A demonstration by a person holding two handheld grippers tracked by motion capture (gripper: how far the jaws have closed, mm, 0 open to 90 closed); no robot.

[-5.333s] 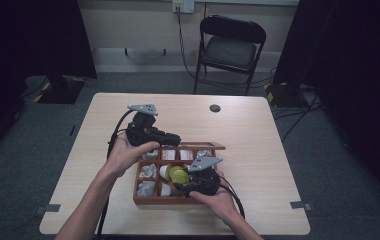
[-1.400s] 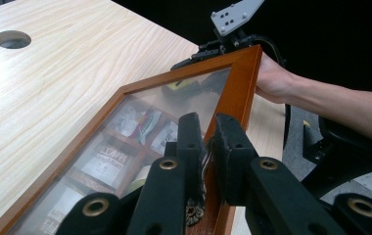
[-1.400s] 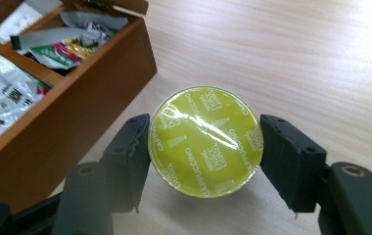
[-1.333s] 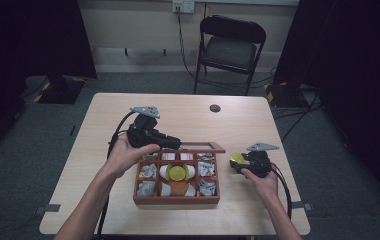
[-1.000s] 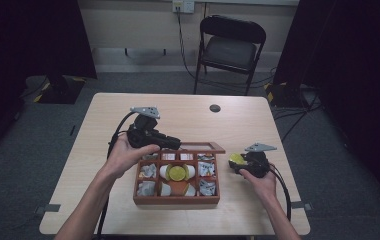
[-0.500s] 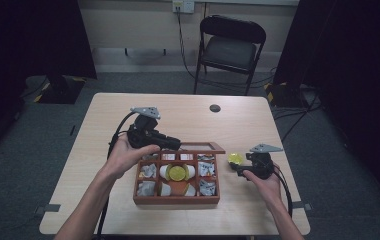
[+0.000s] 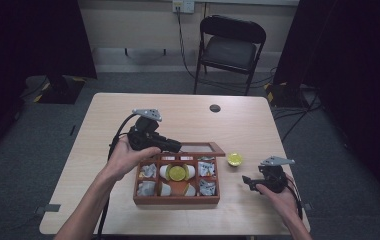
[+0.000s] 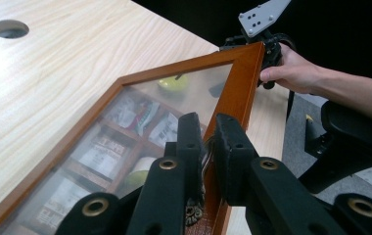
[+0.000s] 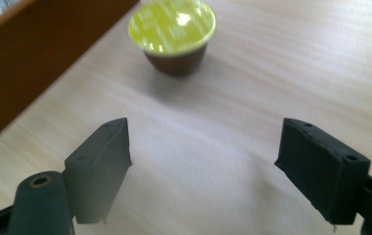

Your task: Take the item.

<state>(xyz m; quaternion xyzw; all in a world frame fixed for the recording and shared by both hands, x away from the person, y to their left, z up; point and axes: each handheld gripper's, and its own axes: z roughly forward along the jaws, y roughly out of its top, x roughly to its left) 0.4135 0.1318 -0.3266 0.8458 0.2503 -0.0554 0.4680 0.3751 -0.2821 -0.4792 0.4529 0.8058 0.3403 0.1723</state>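
Resting upright on the table (image 7: pixel 258 125), coffee capsule (image 9: pixel 174 34).
Right gripper (image 9: pixel 201 171) spread, jaws just opening, nothing between; left gripper (image 8: pixel 207 147) pinching box lid frame (image 8: pixel 243 83).

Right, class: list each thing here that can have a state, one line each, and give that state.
Box lid: raised, its frame edge clamped in the left claw.
Wooden box: open, compartments filled.
Yellow-topped capsule: upright on the table, sealed, free of both claws.
Left claw: shut on the lid.
Right claw: open, jaws just opened, nothing between them.
Folding chair: unfolded, unoccupied.
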